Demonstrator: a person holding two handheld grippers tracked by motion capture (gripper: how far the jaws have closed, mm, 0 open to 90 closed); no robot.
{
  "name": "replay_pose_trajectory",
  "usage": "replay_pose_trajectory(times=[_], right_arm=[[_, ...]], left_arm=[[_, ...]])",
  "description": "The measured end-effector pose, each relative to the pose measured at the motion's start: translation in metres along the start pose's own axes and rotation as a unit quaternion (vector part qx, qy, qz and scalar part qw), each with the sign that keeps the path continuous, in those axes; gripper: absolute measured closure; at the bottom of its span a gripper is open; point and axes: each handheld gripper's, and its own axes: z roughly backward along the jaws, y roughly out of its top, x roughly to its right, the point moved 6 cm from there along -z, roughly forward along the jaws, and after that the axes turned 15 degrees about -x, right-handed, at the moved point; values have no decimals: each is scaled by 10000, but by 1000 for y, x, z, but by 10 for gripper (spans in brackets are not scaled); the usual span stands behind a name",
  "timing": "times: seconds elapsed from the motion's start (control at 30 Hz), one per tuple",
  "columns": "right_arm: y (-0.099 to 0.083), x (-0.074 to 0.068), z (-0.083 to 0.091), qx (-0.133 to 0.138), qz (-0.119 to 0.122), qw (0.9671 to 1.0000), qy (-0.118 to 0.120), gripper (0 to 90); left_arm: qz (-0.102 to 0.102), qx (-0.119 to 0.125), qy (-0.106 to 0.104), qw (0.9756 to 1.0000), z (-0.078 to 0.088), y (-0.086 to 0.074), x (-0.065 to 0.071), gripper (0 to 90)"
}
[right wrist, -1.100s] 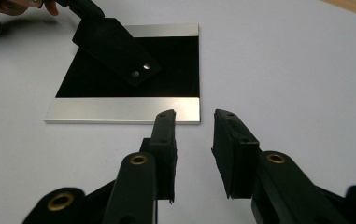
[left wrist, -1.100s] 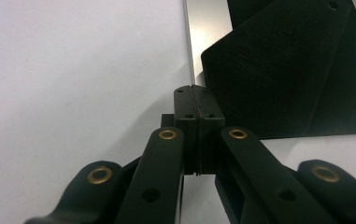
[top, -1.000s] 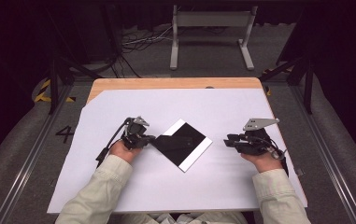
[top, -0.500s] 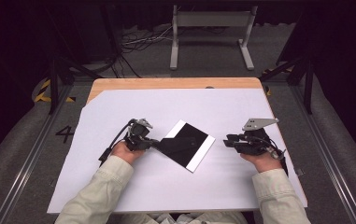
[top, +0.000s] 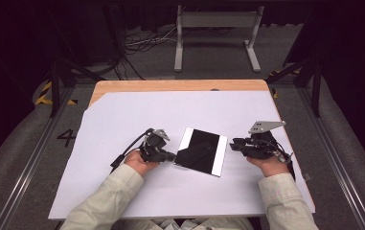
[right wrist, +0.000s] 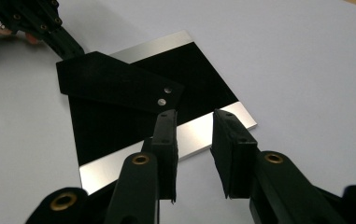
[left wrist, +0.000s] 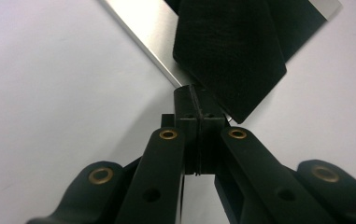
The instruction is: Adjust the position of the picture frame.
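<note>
A square black plate [top: 204,146] with silver strips along two edges lies flat on the white sheet between my hands. My left gripper [top: 171,156] is shut on one end of a flat black strip [right wrist: 115,84], which reaches over the plate [right wrist: 203,70] and has two small silver rivets at its far end. In the left gripper view the shut jaws clamp the strip [left wrist: 231,56] just off the plate's silver edge [left wrist: 143,23]. My right gripper [top: 233,144] stands open at the plate's right edge; its jaws [right wrist: 195,116] straddle the near silver strip with nothing pressed between them.
The white sheet [top: 170,110] covers most of a wooden table [top: 170,85]. Behind the table stand a metal frame [top: 216,19] and loose cables on the floor. Rails run along both sides of the table.
My left gripper has moved right with the strip. The plate has turned from a diamond stance and slid a little toward the right gripper, which stayed put.
</note>
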Motion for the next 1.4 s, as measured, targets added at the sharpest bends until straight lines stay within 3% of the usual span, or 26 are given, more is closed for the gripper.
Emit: replay_pose_trajectory(times=[0.07,0.17,0.23,0.4,0.6,0.7,0.9,1.1,1.3,1.4], right_arm=[[0,0,0,-19,-9,10000,-5,708],[-1,2,-1,-31,-46,10000,-43,710],[-2,3,-1,-36,-106,9999,-86,724],[-4,6,-3,-161,-207,9994,-240,803],[-5,13,-10,-357,-483,9973,-425,893],[-6,19,-14,-450,-612,9958,-511,895],[-2,25,-28,-569,-767,9938,-578,895],[1,30,-50,-925,-881,9893,-709,895],[6,34,-63,-1143,-833,9869,-775,896],[5,40,-64,-1115,-1046,9861,-654,897]], left_arm=[[-131,-45,-95,9999,-4,3,9,900],[-339,-35,171,9993,-6,6,14,900],[-318,-9,127,9994,-6,5,13,900],[-172,31,355,9992,2,2,4,900],[-45,319,546,9980,17,-3,-6,900],[61,566,597,9966,27,-6,-12,900],[252,813,691,9940,38,-14,-18,900],[437,1053,676,9912,45,-21,-24,900],[522,1072,709,9903,49,-27,-28,900],[590,1047,677,9904,46,-28,-29,900]])
